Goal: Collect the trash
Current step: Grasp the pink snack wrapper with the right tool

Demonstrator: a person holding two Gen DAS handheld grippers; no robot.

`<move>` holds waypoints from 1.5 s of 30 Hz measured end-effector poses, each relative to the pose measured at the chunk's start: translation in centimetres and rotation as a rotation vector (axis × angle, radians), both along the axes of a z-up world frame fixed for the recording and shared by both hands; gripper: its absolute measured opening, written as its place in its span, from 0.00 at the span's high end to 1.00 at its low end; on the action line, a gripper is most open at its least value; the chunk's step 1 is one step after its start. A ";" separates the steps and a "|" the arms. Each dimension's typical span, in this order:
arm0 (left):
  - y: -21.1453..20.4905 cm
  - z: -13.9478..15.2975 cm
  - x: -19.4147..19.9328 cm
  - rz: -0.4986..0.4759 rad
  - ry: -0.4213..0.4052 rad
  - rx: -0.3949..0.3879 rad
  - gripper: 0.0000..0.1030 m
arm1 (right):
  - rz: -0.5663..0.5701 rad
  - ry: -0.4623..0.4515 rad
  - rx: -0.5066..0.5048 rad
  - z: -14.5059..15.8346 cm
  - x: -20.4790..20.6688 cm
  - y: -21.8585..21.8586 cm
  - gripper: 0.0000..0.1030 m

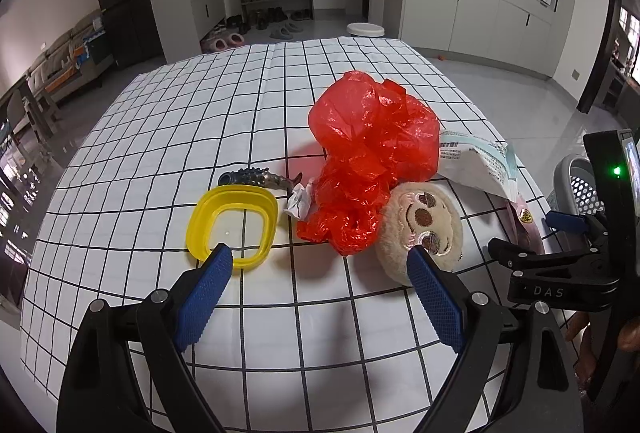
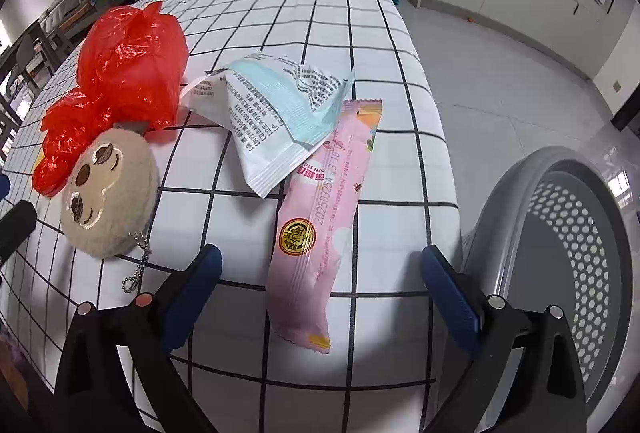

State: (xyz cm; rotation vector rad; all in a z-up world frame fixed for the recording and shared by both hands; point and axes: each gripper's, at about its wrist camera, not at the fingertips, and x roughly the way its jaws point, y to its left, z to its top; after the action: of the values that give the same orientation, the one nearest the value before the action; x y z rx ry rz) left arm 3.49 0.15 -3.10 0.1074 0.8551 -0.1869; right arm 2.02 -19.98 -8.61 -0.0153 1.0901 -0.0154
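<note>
A crumpled red plastic bag (image 1: pixel 368 153) (image 2: pixel 124 73) lies mid-table, with a small wad of white paper (image 1: pixel 298 201) at its left. To its right sits a white and teal wrapper (image 1: pixel 476 161) (image 2: pixel 280 105), overlapping a long pink snack wrapper (image 2: pixel 320 201) near the table's right edge. My left gripper (image 1: pixel 320 257) is open over the cloth just in front of the red bag, holding nothing. My right gripper (image 2: pixel 320 253) stands wide open above the pink wrapper's near half, the wrapper lying between the fingers with the pads off it.
A beige plush sloth face (image 1: pixel 420 225) (image 2: pixel 108 193) with a ball chain lies against the red bag. A yellow lid ring (image 1: pixel 232 217) and a dark knobbly toy (image 1: pixel 256 179) sit to the left. A grey perforated bin (image 2: pixel 560 233) stands beside the table's right edge. Checked tablecloth (image 1: pixel 160 133).
</note>
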 end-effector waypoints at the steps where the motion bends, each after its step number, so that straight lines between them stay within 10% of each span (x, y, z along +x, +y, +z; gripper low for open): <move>1: 0.0 0.0 0.0 -0.001 -0.002 0.003 0.15 | 0.006 0.000 -0.001 0.0 0.0 0.0 0.08; 30: -0.3 -0.1 -0.4 -0.008 0.000 0.005 0.15 | -0.006 -0.022 -0.004 0.2 0.1 0.0 0.10; 45: -1.2 -0.3 -0.9 -0.033 0.004 0.007 0.15 | 0.043 -0.052 0.017 1.1 -1.5 0.7 0.74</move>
State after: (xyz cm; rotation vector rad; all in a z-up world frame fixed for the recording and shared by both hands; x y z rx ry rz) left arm 2.63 -1.03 -3.35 0.1275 0.8587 -0.2151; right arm 0.48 -19.29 -7.47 -0.0223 1.0377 0.0319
